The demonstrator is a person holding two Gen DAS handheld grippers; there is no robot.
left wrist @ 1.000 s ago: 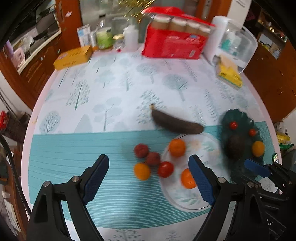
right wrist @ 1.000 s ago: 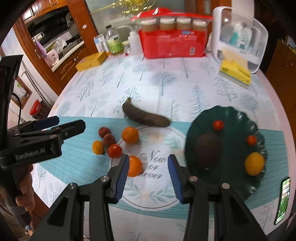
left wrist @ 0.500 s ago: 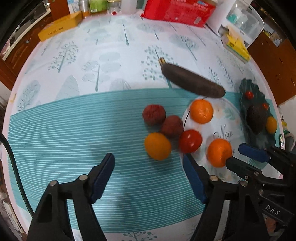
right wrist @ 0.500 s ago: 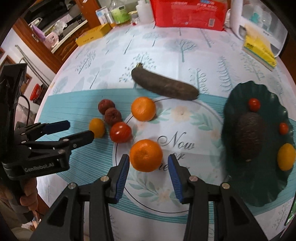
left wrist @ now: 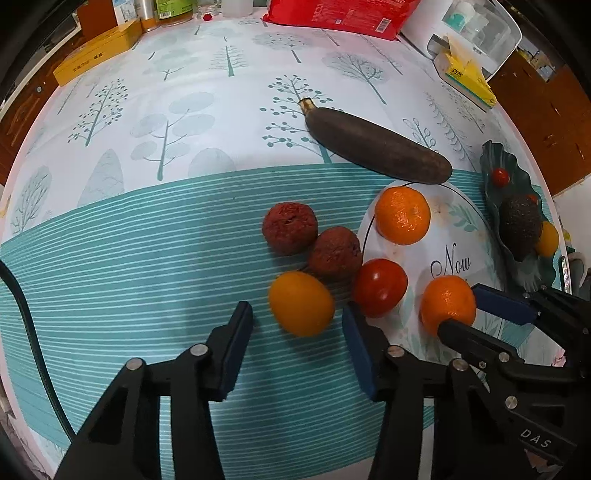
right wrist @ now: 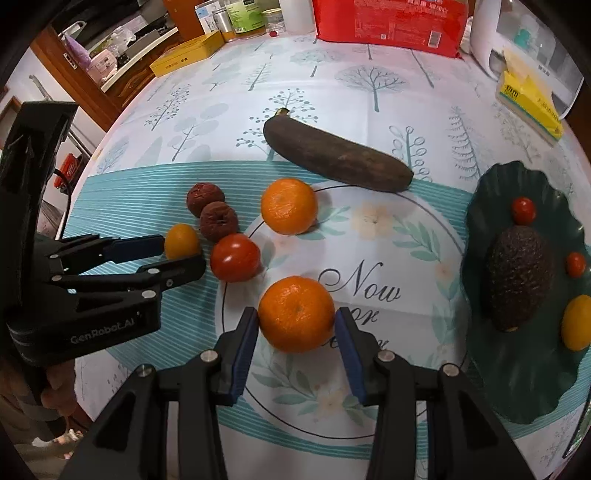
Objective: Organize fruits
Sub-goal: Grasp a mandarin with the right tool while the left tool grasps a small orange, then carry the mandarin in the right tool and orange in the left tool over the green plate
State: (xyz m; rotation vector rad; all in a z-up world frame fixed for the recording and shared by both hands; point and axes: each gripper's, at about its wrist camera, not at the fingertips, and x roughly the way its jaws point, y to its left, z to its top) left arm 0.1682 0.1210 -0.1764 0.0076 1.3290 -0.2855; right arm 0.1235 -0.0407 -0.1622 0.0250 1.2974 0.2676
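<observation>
My left gripper (left wrist: 297, 325) is open, its jaws on either side of a small yellow-orange fruit (left wrist: 301, 302) on the tablecloth. It also shows in the right wrist view (right wrist: 173, 251). My right gripper (right wrist: 295, 332) is open, its blue pads close on both sides of the near orange (right wrist: 296, 314); whether they touch is unclear. A second orange (right wrist: 289, 206), a red tomato (right wrist: 235, 257), two dark red wrinkled fruits (right wrist: 218, 221) and a dark brown banana (right wrist: 338, 158) lie around. A green leaf-shaped plate (right wrist: 524, 387) at the right holds an avocado (right wrist: 519, 267), two cherry tomatoes and a yellow fruit.
A red package (right wrist: 388, 22), a yellow box (right wrist: 188, 53), jars and bottles (right wrist: 243, 16), a white appliance (right wrist: 524, 40) and a yellow tissue pack (right wrist: 528, 101) stand along the table's far edge. The round table's rim curves down at left and right.
Both grippers have moved forward and down toward the fruits. The left jaws have narrowed around the yellow-orange fruit; the right jaws now flank the near orange.
</observation>
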